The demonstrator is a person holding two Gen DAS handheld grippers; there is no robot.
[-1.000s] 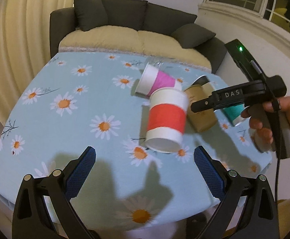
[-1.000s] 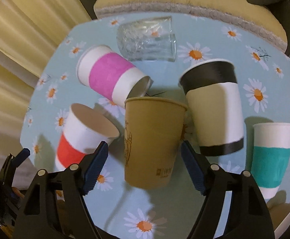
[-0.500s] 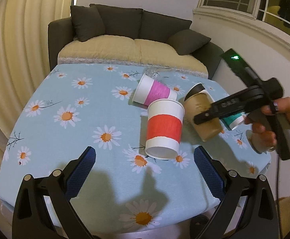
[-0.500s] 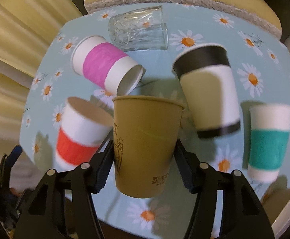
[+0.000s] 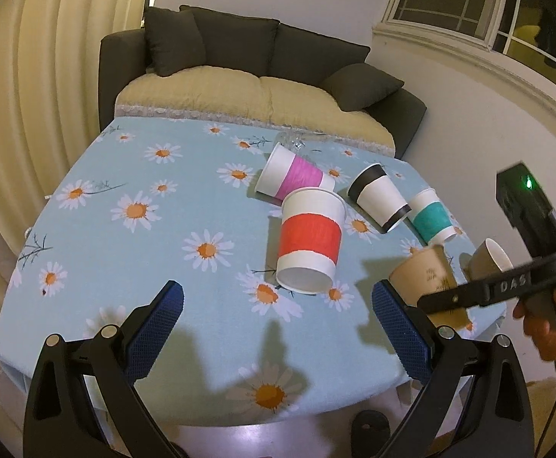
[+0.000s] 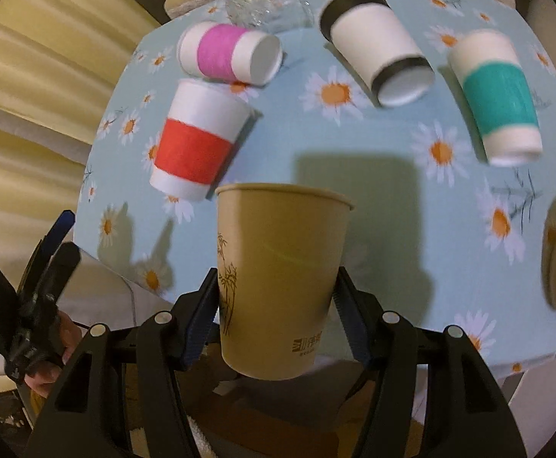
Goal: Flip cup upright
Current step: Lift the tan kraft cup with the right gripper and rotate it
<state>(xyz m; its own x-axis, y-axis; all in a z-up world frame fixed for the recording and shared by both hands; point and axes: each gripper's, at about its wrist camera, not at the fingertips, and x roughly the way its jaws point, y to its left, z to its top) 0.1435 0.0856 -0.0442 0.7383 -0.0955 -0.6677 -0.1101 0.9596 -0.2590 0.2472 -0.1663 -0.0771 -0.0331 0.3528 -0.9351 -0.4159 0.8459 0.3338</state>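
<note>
My right gripper (image 6: 276, 305) is shut on a tan paper cup (image 6: 278, 278) with a bamboo print, held above the table near its right front edge; the cup also shows in the left wrist view (image 5: 426, 274). My left gripper (image 5: 278, 324) is open and empty over the table's front. A red-banded cup (image 5: 310, 242) lies on its side just beyond it, also in the right wrist view (image 6: 198, 141).
A pink-banded cup (image 5: 297, 179), a black-banded cup (image 5: 381, 202), a teal-banded cup (image 5: 430, 219) and a clear glass (image 6: 266, 4) lie on the daisy tablecloth (image 5: 144, 229). A brown cup (image 5: 487, 263) sits at the right edge. A sofa (image 5: 259, 87) stands behind.
My right gripper closed on the tan cup, lifted it off the table and carried it back toward the right front edge. My left gripper drew back slightly.
</note>
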